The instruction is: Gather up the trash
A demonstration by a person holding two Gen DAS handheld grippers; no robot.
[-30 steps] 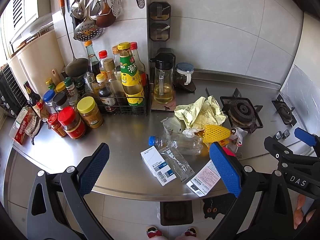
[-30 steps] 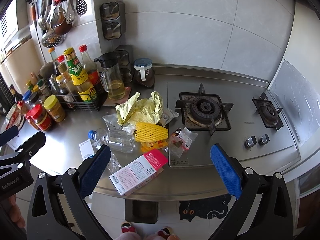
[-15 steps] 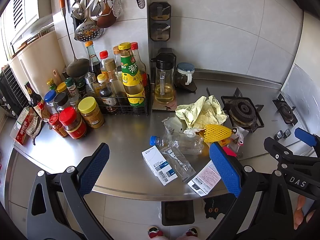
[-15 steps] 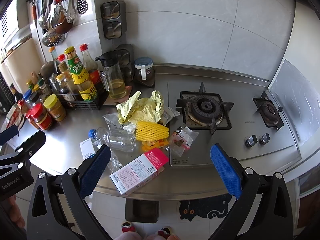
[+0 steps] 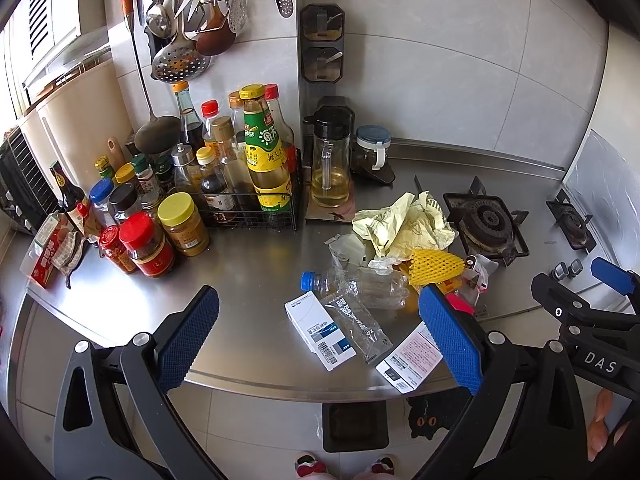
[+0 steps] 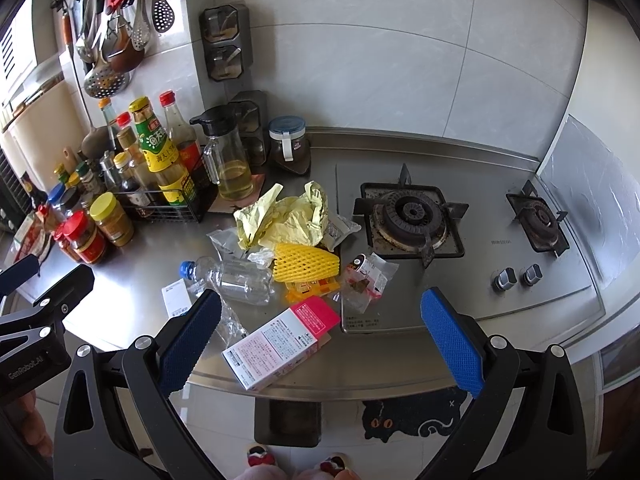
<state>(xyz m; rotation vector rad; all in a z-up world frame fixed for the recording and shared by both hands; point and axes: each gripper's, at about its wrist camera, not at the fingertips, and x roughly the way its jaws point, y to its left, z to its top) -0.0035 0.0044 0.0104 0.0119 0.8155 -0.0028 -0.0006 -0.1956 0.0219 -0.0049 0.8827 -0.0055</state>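
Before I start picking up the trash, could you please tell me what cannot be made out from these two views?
- Left wrist view: the pink and white box is partly hidden behind a finger of the open left tool.
- Both views: what lies under the crumpled yellow paper and the yellow foam net is covered.
- Right wrist view: the print on the small wrapper is too small to read.
- No trash bin is identifiable; the dark object below the counter is cut by its edge.

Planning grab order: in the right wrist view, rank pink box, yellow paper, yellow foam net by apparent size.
1. Pink box, though it lies nearest the camera.
2. Yellow paper, close behind, so unsure.
3. Foam net.
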